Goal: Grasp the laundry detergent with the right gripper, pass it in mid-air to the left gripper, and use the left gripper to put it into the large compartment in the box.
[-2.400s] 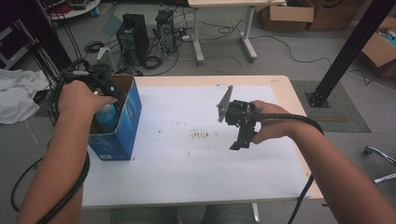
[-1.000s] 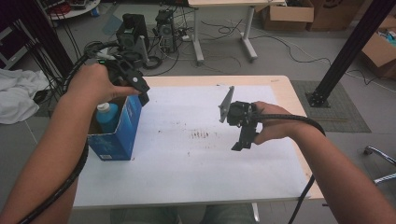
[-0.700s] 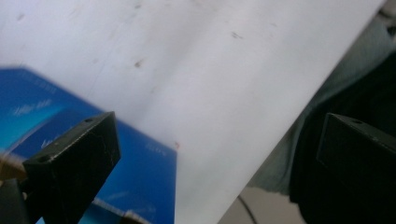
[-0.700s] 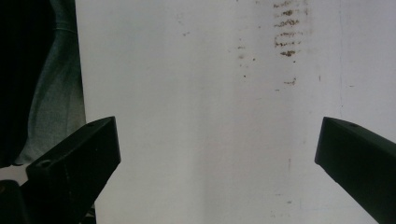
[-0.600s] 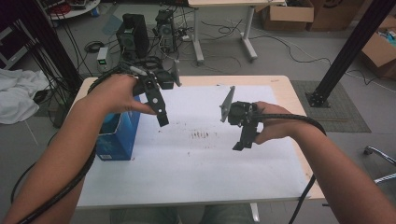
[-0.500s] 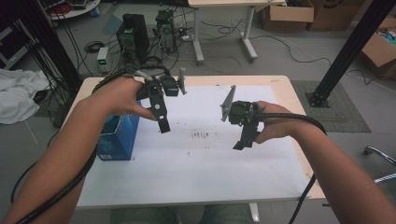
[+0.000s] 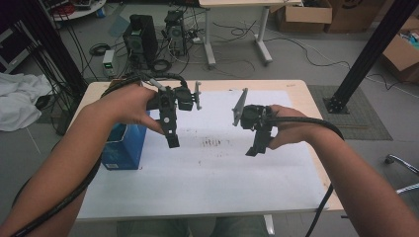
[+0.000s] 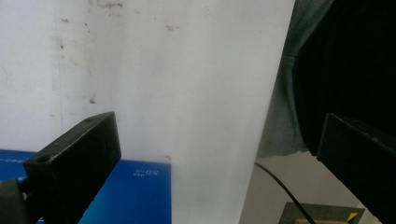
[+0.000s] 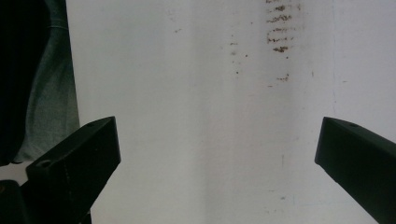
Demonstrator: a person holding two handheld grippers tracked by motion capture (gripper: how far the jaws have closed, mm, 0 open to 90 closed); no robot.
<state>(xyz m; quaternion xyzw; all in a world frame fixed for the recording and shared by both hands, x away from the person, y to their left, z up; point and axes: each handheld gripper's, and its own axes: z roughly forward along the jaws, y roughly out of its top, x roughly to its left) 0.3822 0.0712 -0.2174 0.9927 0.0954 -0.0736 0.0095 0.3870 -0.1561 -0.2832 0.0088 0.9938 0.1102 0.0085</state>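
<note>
My left gripper [image 7: 173, 141] hangs over the white sheet [image 7: 212, 168] at the table's middle left, jaws pointing down. In the left gripper view the left gripper [image 8: 219, 140] is wide open, nothing between its jaws, with the sheet [image 8: 187, 70] below. A blue box [image 7: 123, 148] stands on the table's left side, partly under my left forearm; its top edge [image 8: 135, 191] lies just below the left jaw. My right gripper [image 7: 252, 149] hovers over the sheet's middle right. The right gripper [image 9: 217, 144] is open and empty above brown stains [image 9: 280, 32].
The wooden table's [image 7: 306, 91] far edge borders a floor with computer towers [image 7: 141, 34], cables and a desk leg [image 7: 262, 29]. A black post [image 7: 365, 54] rises at the right. White cloth [image 7: 20, 103] lies left of the table. My trousers [image 8: 289, 93] show past the near edge.
My left gripper has lifted away from the blue box and swung right to hang over the white sheet. The right gripper has stayed nearly still.
</note>
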